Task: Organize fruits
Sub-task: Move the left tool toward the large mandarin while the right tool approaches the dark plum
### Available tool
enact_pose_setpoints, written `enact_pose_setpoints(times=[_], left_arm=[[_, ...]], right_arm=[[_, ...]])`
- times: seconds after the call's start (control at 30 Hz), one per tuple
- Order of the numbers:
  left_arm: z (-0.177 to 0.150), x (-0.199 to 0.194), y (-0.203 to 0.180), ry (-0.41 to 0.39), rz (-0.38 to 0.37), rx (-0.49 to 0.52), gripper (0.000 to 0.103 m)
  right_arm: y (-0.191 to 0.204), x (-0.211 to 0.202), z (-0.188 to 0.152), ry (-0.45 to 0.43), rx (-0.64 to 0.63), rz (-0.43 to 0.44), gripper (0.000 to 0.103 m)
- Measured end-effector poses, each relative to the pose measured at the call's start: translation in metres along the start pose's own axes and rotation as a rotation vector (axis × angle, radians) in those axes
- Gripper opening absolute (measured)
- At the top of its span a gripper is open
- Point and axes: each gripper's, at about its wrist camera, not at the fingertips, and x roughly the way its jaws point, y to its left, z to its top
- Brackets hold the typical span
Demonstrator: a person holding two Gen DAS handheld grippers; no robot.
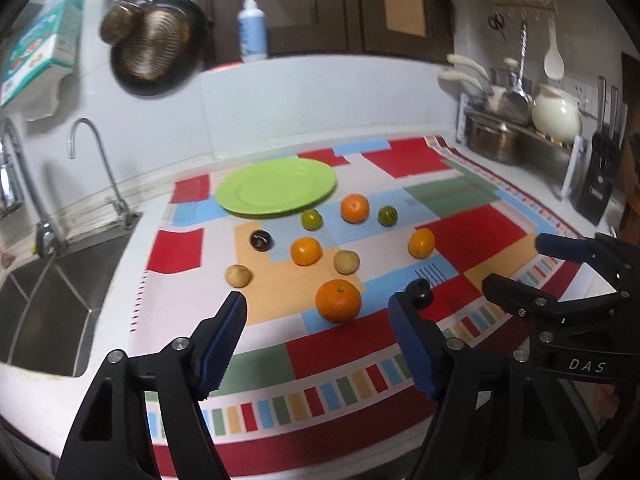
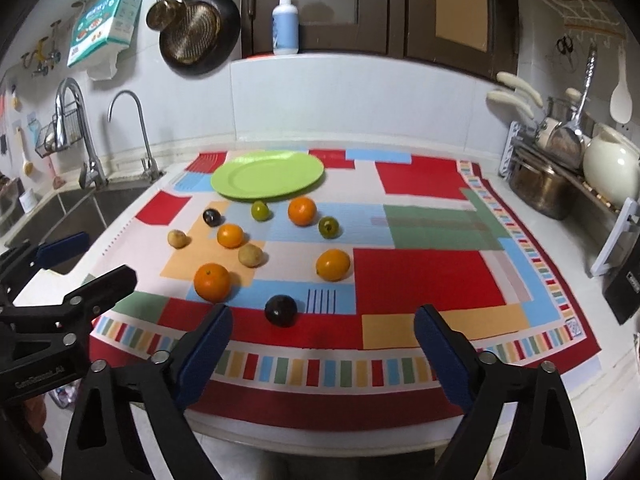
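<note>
Fruit is all loose on the patterned cloth and the green plate at the back is bare, so by my reading you're at the very first pick, both tools coming in over the near edge of the desk. Start at the left: the sink drops away there, and the cloth's left border sits close to it, so keep your left gripper from swinging out that way. Its jaws stand partly open with nothing between them, and the big orange lies just ahead, right in the gap's line. Behind it you've got two pale brown fruits, two more oranges, a dark fruit and two green ones strung out toward the plate. Move right and your right gripper is open wider, also empty, with the dark plum sitting just beyond its tips and a yellow-orange fruit further back. Next move, I'd say: settle each pair of jaws around its nearest fruit and close gently, since round fruit will roll. Far right the cloth is bare, good room to work, until the dish rack along the wall.
</note>
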Motion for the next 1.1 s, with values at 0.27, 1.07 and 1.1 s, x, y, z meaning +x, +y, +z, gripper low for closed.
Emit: enact_pose_setpoints(times=[0.27,1.07,1.1], left_arm=[[-0.002,0.041,0.003,0.081,-0.073,0.046,0.064],[0.0,0.106,0.006,0.207,-0.239,0.075,0.047],[0.0,0.107,0.007,0.208,-0.237,0.071,0.046]], right_arm=[[0.003,0.039,-0.003,0.112,0.006,0.075,0.065],[0.018,0.091,-0.005,0.213,0.039,0.165,0.034],[0.018,0.093,-0.005,0.214,0.033,0.163,0.033]])
